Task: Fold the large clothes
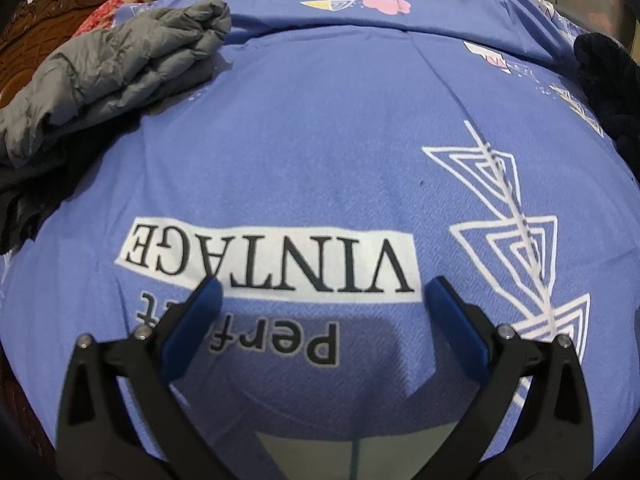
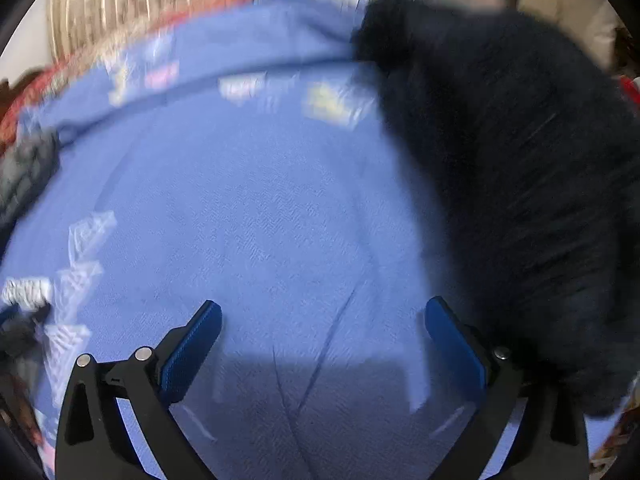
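Right wrist view shows the right gripper (image 2: 323, 334) spread empty beside the black garment (image 2: 520, 184) at the bed's (image 2: 256, 200) right edge, so its nearest hem should be pinched, while the left gripper (image 1: 323, 308), likewise spread empty, is brought across to help.

Right wrist view motion-blurred, black fuzzy garment (image 2: 520, 184) cut off at right edge, sheet print (image 2: 328, 106) unreadable
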`<move>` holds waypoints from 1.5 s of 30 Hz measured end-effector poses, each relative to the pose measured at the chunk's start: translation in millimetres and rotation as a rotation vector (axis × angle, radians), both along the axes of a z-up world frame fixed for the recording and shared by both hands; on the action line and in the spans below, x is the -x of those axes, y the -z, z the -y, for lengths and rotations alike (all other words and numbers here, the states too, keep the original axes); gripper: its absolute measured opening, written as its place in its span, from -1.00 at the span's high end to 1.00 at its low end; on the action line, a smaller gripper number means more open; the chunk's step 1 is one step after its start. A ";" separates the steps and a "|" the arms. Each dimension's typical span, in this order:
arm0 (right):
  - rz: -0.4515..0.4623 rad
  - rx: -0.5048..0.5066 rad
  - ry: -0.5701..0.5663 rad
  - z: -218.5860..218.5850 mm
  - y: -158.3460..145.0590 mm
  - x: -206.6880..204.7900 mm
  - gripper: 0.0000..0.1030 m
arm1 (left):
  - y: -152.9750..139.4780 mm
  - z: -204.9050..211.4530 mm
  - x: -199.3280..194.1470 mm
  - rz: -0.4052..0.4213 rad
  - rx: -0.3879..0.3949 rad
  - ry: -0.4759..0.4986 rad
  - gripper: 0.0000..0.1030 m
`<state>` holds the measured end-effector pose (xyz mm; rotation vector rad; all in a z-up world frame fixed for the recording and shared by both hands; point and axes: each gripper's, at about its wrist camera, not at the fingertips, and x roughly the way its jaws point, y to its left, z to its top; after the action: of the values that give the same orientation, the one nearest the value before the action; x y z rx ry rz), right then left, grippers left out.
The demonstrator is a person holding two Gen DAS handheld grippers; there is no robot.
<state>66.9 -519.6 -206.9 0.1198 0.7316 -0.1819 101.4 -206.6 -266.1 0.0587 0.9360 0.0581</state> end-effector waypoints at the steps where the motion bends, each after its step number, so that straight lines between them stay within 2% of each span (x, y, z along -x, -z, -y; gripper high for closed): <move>1: 0.056 0.004 0.005 4.8 -18.6 7.7 -1.21 | 0.2 -0.6 -0.4 -0.001 0.002 0.000 -0.92; 4: 0.218 0.062 0.086 38.3 -77.4 20.5 -1.21 | 0.3 -0.4 -0.2 0.000 0.000 0.000 -0.92; 6: 0.235 0.064 0.162 74.1 -97.9 8.3 -1.21 | 0.2 -0.3 0.1 0.000 0.002 -0.001 -0.92; 8: 0.133 0.021 0.240 115.5 -99.1 -24.2 -1.21 | 0.2 -0.1 0.2 0.001 0.002 -0.001 -0.92; 9: 0.033 -0.028 0.284 143.1 -89.2 -50.2 -1.21 | 0.2 -0.5 -0.1 0.001 0.001 -0.001 -0.92; 10: -0.049 -0.107 0.289 162.9 -76.1 -70.3 -1.21 | 0.0 -0.7 -0.1 0.001 0.002 -0.001 -0.92; 11: -0.149 -0.244 0.268 183.3 -56.2 -90.3 -1.14 | 0.0 -0.6 -0.2 0.001 0.003 -0.001 -0.92; 12: -0.187 -0.462 0.224 202.1 -35.5 -104.7 -0.92 | 0.0 -0.6 -0.2 0.000 0.002 -0.001 -0.92; 13: -0.185 -0.575 0.211 208.7 -27.6 -110.7 -0.17 | -0.2 -1.1 -0.5 -0.001 0.004 0.000 -0.92; 14: -0.177 -0.606 0.199 206.3 -29.9 -116.9 0.03 | -0.6 -1.3 -0.8 -0.003 0.007 0.002 -0.92; 16: -0.154 -0.412 -0.020 143.0 -71.2 -144.7 0.12 | -2.6 -3.3 -1.8 -0.013 0.019 0.010 -0.92; 18: -0.126 -0.276 -0.187 70.2 -110.4 -160.5 0.12 | -7.3 -7.1 -3.6 -0.028 0.052 0.024 -0.91; 19: -0.100 -0.278 -0.258 40.4 -128.6 -166.3 0.12 | -10.8 -9.6 -3.9 -0.030 0.075 0.030 -0.91; 21: -0.040 -0.363 -0.421 -19.0 -163.2 -176.1 0.12 | -25.2 -16.9 -0.9 -0.017 0.141 0.037 -0.89; 24: 0.029 -0.395 -0.664 -114.6 -202.2 -176.9 0.13 | -54.0 -27.7 12.6 0.056 0.195 0.028 -0.88; 26: 0.104 -0.412 -0.777 -164.4 -217.3 -171.8 0.12 | -69.2 -33.1 20.4 0.082 0.217 0.035 -0.88; 27: 0.135 -0.404 -0.792 -177.4 -219.1 -174.1 0.10 | -76.3 -33.9 24.5 0.097 0.216 0.043 -0.88; 28: 0.150 -0.401 -0.800 -186.2 -216.8 -177.5 -0.05 | -85.7 -34.0 30.5 0.118 0.200 0.056 -0.88; 29: 0.128 -0.402 -0.797 -194.9 -207.9 -182.0 -0.15 | -89.8 -33.6 34.0 0.128 0.190 0.064 -0.88; 31: -0.002 -0.429 -0.735 -191.8 -171.6 -191.8 -0.20 | -96.9 -33.0 40.0 0.136 0.181 0.080 -0.88; 33: -0.074 -0.504 -0.713 -161.8 -136.2 -181.6 -0.20 | -99.5 -30.1 46.3 0.132 0.193 0.108 -0.88; 36: -0.048 -0.554 -0.705 -100.5 -109.5 -121.9 -0.32 | -100.8 -23.9 52.7 0.130 0.181 0.149 -0.88; 38: -0.010 -0.546 -0.661 -50.3 -98.7 -81.5 -0.43 | -101.3 -20.6 56.5 0.132 0.159 0.166 -0.88; 39: 0.022 -0.511 -0.580 -15.7 -92.2 -57.4 -0.47 | -102.2 -19.3 57.9 0.132 0.151 0.170 -0.88; 41: 0.034 -0.447 -0.385 48.3 -74.4 -22.2 -0.69 | -103.5 -18.0 59.2 0.123 0.154 0.169 -0.88; 42: -0.019 -0.425 -0.248 89.0 -56.2 -9.7 -0.71 | -103.4 -17.3 59.9 0.116 0.158 0.167 -0.88; 44: -0.182 -0.399 -0.027 145.7 -18.6 -4.5 -0.72 | -101.8 -13.0 59.9 0.089 0.167 0.163 -0.88; 45: -0.271 -0.356 0.121 184.8 1.8 -4.4 -0.71 | -101.6 -9.9 59.0 0.076 0.168 0.161 -0.88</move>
<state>71.3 -704.5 -208.6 0.4865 1.0240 -0.1842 42.3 -196.7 -164.5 -0.0237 0.8542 -0.1661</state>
